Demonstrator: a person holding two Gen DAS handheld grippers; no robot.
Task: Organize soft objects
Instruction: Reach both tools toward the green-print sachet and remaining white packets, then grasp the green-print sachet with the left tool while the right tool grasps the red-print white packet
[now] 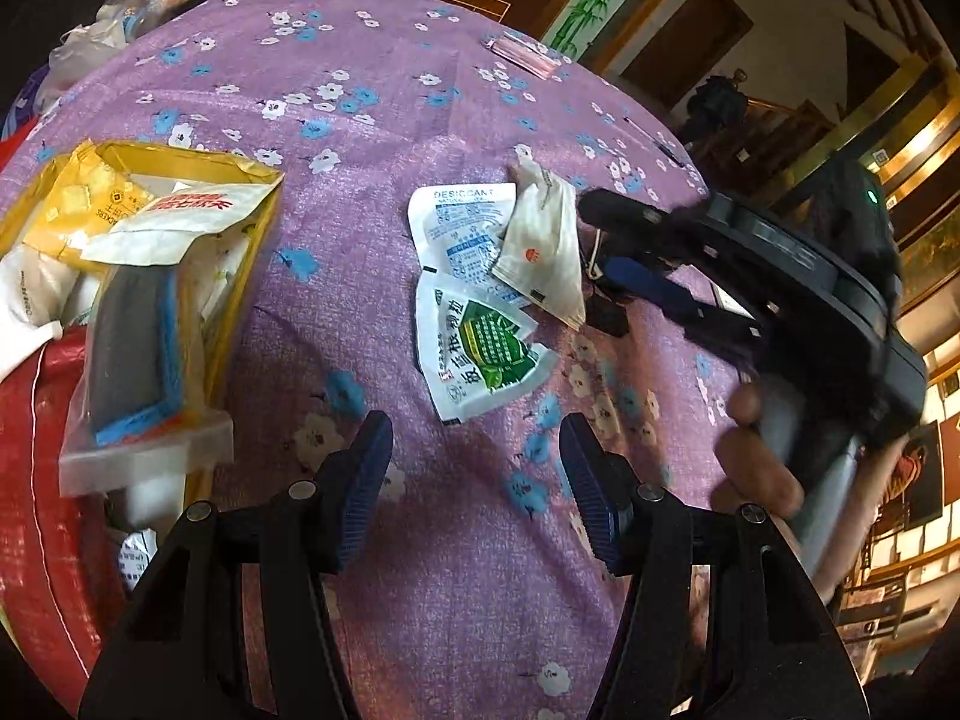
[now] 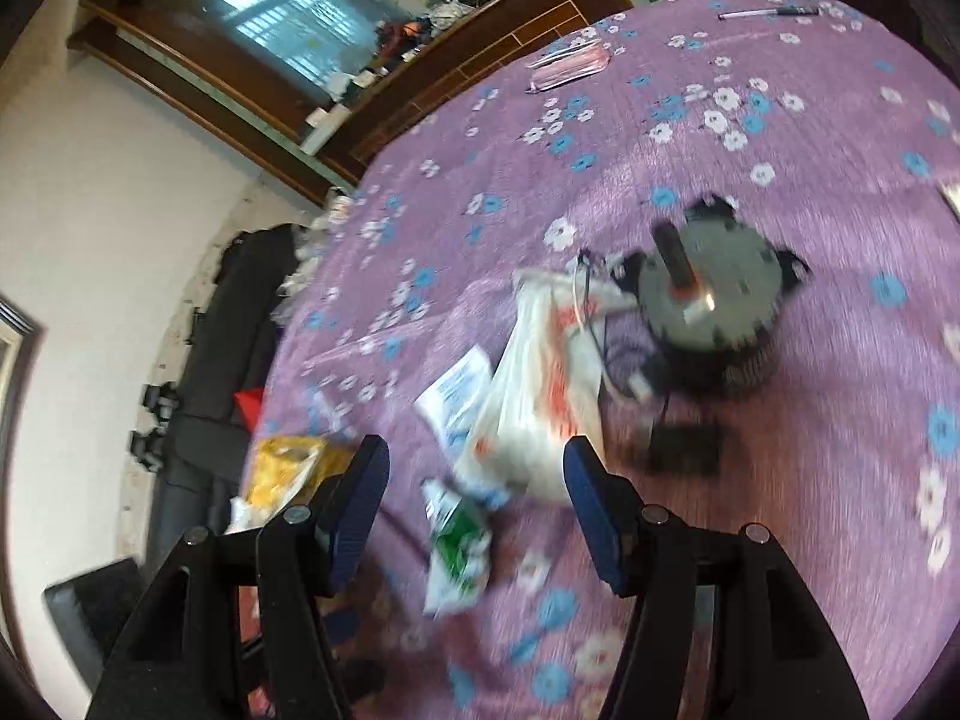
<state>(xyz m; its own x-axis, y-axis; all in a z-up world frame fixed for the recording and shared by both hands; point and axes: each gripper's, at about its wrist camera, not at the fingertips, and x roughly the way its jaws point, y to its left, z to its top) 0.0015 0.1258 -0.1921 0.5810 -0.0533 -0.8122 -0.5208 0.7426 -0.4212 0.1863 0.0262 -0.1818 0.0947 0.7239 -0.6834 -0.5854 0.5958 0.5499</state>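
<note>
Three soft packets lie mid-table on the purple floral cloth (image 1: 372,48): a white-and-blue desiccant sachet (image 1: 456,222), a cream packet with a red dot (image 1: 546,246) on top of it, and a green-and-white sachet (image 1: 486,354). My left gripper (image 1: 474,480) is open and empty, just short of the green sachet. The right gripper (image 1: 612,240) shows in the left wrist view beside the cream packet. In the right wrist view the right gripper (image 2: 474,498) is open and empty, with the cream packet (image 2: 534,402), desiccant sachet (image 2: 456,390) and green sachet (image 2: 459,546) ahead of it.
A yellow box (image 1: 198,168) full of packets, with a bagged sponge (image 1: 138,360), stands at the left on a red surface (image 1: 54,528). A round grey device (image 2: 714,294) with wires and a small black block (image 2: 684,450) lie right of the packets. A pink packet (image 1: 528,54) and a pen (image 2: 768,13) lie far back.
</note>
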